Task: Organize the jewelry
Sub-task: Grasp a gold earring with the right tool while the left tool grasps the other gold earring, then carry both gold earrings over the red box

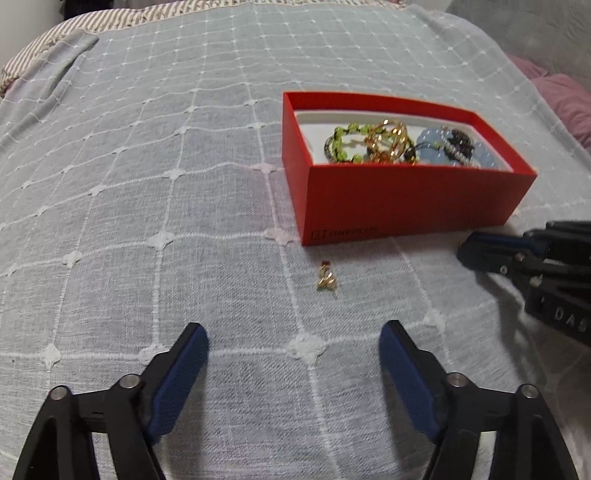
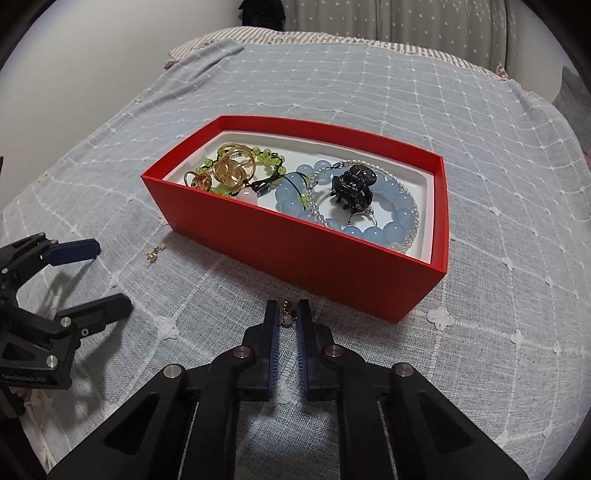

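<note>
An open red box [image 1: 406, 199] [image 2: 295, 258] stands on the bed and holds green beads [image 2: 269, 162], gold rings [image 2: 231, 170], a blue bead bracelet [image 2: 391, 218] and a dark hair claw [image 2: 352, 184]. My right gripper [image 2: 287, 308] is down on the cover just before the box's near wall, shut on a small gold earring [image 2: 286, 314]. In the left wrist view it [image 1: 465, 251] shows at the right edge. A second gold earring [image 1: 327, 280] [image 2: 152, 254] lies loose left of the box. My left gripper [image 1: 293, 332] [image 2: 112, 275] is open just short of it, with nothing between its fingers.
A grey-blue bedspread [image 1: 147, 184] with a white grid covers the whole bed. A striped pillow [image 2: 229, 40] lies at the far end, with a starred curtain [image 2: 424, 22] behind it. Pink fabric [image 1: 561, 99] lies off the right side.
</note>
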Demonstrator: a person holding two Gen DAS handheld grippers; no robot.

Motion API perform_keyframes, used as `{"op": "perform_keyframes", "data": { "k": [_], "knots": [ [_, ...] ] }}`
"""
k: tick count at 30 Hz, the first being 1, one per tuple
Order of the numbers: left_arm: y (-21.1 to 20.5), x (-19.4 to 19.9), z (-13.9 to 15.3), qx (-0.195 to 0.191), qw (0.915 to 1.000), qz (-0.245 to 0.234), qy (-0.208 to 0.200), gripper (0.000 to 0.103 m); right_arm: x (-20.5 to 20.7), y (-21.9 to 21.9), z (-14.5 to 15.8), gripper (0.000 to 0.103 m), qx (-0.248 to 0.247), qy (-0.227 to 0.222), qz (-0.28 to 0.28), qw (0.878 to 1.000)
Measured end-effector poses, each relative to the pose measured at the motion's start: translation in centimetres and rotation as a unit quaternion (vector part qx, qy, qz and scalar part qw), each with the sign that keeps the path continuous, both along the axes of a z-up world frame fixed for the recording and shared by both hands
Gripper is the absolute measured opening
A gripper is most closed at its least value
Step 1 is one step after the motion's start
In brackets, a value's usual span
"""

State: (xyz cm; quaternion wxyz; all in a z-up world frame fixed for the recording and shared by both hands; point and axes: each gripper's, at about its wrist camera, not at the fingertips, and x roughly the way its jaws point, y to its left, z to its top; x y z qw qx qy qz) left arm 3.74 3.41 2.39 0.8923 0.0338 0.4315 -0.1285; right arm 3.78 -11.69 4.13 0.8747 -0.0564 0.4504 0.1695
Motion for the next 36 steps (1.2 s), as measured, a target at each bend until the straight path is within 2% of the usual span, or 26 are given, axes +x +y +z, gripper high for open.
{"op": "perform_keyframes", "data": {
  "k": [1,3,6,8,11,20,26,30,36],
  "knots": [
    [0.0,0.1,0.1,-0.011,0.9999,-0.001,0.001,0.072,0.0,0.0,0.1,0.009,-0.003,0.000,0.001,1.000],
    [-0.1,0.2,0.3,-0.030,0.9995,-0.002,0.003,0.059,-0.1,0.0,0.2,0.008,-0.006,0.000,0.000,1.000],
    [-0.6,0.5,0.3,-0.047,0.9988,-0.010,0.007,0.045,-0.3,-0.3,0.4,0.008,-0.005,0.001,-0.003,1.000],
    [-1.3,0.6,0.2,-0.047,0.9987,-0.017,0.008,0.041,-0.6,-0.6,0.5,0.008,-0.003,0.002,-0.005,1.000],
    [-2.1,1.0,-0.1,-0.034,0.9992,-0.019,0.008,0.038,-1.0,-1.4,0.7,0.008,0.001,0.003,-0.007,1.000],
    [-3.0,2.2,-1.0,-0.007,0.9999,-0.003,0.011,0.020,-1.9,-3.4,1.0,0.008,0.005,0.008,-0.019,1.000],
    [-3.0,2.0,-1.0,0.002,1.0000,0.001,0.008,0.015,-2.3,-4.3,1.3,0.008,0.009,0.010,-0.024,1.000],
    [-2.8,2.0,-1.0,-0.001,0.9999,0.006,0.012,0.007,-2.8,-4.4,1.6,0.008,0.012,0.009,-0.023,1.000],
    [-2.3,2.2,-0.7,-0.020,0.9995,0.010,0.024,0.006,-3.1,-5.0,2.0,0.008,0.021,0.009,-0.032,0.999]
  ]
}}
